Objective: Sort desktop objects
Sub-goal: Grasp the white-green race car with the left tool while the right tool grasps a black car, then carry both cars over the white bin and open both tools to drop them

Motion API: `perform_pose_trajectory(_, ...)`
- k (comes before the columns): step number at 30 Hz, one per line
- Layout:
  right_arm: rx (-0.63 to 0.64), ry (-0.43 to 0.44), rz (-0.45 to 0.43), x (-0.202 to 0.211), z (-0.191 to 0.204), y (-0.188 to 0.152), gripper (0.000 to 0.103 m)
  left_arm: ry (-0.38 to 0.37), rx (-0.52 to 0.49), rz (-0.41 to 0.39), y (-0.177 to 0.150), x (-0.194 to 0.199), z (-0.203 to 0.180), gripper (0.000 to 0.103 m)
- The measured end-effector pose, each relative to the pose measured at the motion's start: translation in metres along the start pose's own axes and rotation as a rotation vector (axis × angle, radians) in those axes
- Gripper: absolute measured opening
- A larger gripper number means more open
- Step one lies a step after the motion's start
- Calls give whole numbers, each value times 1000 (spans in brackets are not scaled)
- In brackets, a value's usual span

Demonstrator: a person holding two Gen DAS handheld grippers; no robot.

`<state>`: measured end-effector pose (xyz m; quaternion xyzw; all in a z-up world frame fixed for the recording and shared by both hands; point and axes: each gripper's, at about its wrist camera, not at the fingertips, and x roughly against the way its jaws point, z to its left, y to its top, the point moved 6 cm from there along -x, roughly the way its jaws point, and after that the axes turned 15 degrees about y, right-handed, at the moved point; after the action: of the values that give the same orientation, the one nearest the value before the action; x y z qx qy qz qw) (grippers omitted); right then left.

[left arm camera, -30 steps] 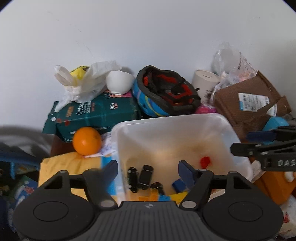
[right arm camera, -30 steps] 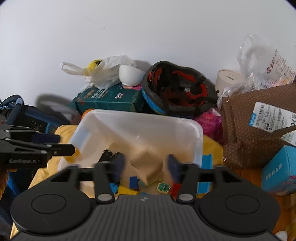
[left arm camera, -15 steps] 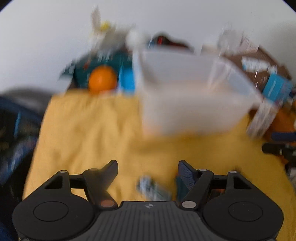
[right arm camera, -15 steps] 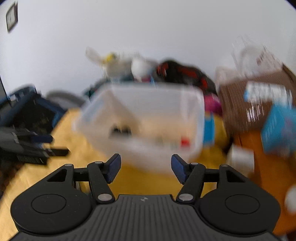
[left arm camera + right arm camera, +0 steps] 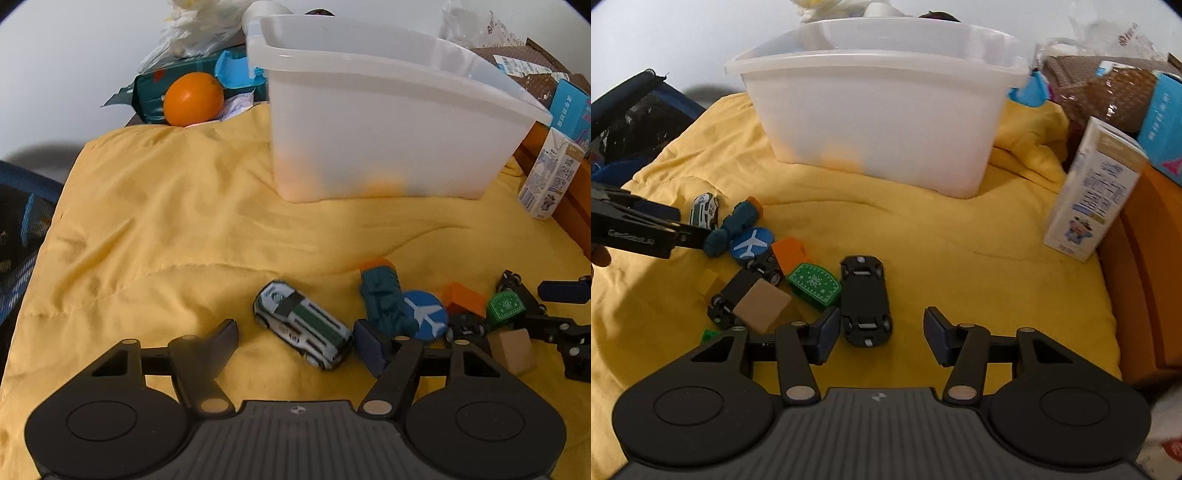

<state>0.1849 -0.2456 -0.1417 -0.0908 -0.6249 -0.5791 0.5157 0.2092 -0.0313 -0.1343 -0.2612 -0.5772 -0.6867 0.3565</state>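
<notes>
A translucent white bin [image 5: 384, 122] stands on the yellow cloth [image 5: 166, 229]; it also shows in the right wrist view [image 5: 879, 107]. Small toys lie in front of it. My left gripper [image 5: 299, 343] is open, low over a white-and-green toy car [image 5: 301, 323] that lies between its fingers. A teal toy [image 5: 384, 299], a blue plane disc [image 5: 424, 319] and an orange block [image 5: 463, 297] lie to its right. My right gripper [image 5: 881, 339] is open just behind an upside-down black toy car [image 5: 864, 299]. A green block [image 5: 814, 284] and a tan block [image 5: 762, 304] lie to the left.
An orange [image 5: 194, 99] and a teal package [image 5: 173, 85] sit behind the cloth at left. A milk carton [image 5: 1095, 192] stands at the right by an orange box [image 5: 1145, 258]. Brown bags and blue boxes crowd the back right. A dark bag [image 5: 635, 114] is at the left.
Both grippers have come down and back from above the bin to the toys on the cloth in front of it. Both stayed open.
</notes>
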Motion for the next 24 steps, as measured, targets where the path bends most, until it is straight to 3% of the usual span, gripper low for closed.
perform_pose_trajectory(2, 14, 4, 6, -7, 4, 0, 53, 1, -30, -11, 0, -4, -5, 71)
perform_pose_trajectory(3, 22, 8, 11, -8, 6, -3, 52, -4, -48, -30, 0, -4, -6, 65)
perform_pose_trajectory(7, 28, 25, 19, -10, 11, -5, 31, -29, -90, -68, -3, 4, -4, 63)
perform_pose_trajectory(11, 0, 50, -5, 1, 11, -9, 27, -51, -65, -107, -5, 22, 9, 63)
perform_pose_trajectory(18, -73, 51, -104, 41, -1, -3, 27, -94, 7, -179, 9, 67, 34, 63)
perform_pose_trajectory(24, -96, 80, -191, 74, 2, 31, 27, -131, -5, -217, 54, 101, 30, 63)
